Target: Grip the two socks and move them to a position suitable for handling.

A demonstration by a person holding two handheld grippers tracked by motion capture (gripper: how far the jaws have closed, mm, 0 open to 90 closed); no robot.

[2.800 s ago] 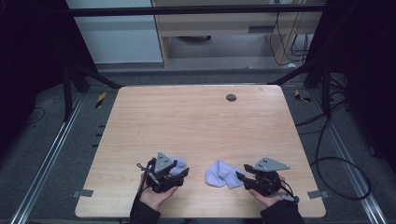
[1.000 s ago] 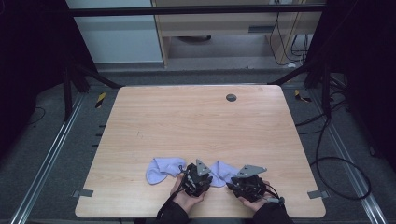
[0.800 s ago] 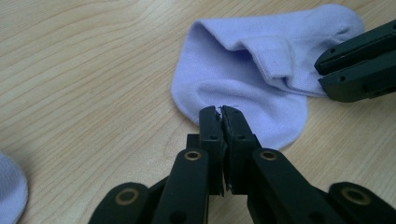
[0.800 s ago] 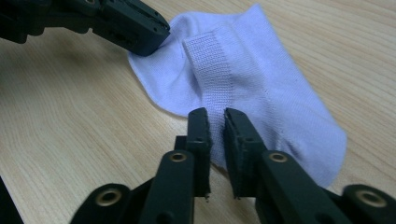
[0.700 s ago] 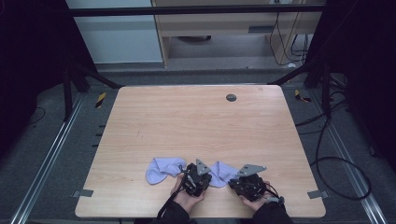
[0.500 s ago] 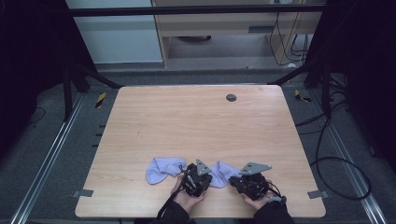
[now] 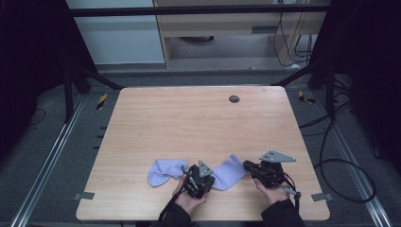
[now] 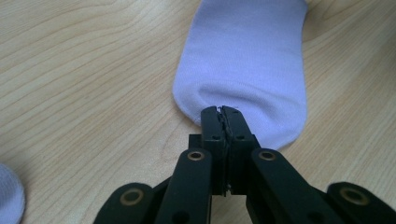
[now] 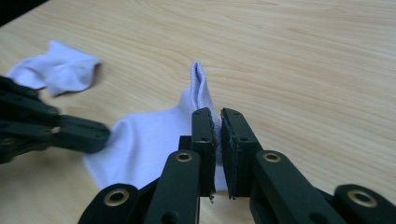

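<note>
On the near-left of the desk (image 7: 198, 123) we've got a lavender sock (image 7: 163, 171) lying flat & loose, w/ nothing touching it; it also shows far left in the right gripper view (image 9: 56, 70).

Just right of it, our left gripper (image 7: 208, 182) sits in the left hand (image 7: 185, 198), close to the near edge. In the left gripper view its fingers (image 8: 210, 126) are pressed together, pinching the rounded near end of the second sock (image 8: 247, 65), w/ the fabric bunched right at the tips. That sock stretches away from the gripper, flat on the wood.

In the high view the second sock (image 7: 229, 171) lies between the two grippers, near-centre of the desk, angled up toward the right.

On to the right gripper (image 7: 246, 165), held in the right hand (image 7: 270, 191), grey plate on top, cable trailing off near-right. In the right gripper view its fingers (image 9: 203, 135) are nearly closed, w/ a thin slit left between the pads & the sock's edge (image 9: 198, 88) caught there, a ridge of cloth standing up just beyond the tips. The left gripper (image 9: 100, 135) shows at that view's left, on the sock's other end.

So we hold the one sock at both ends, low over the desk.
</note>
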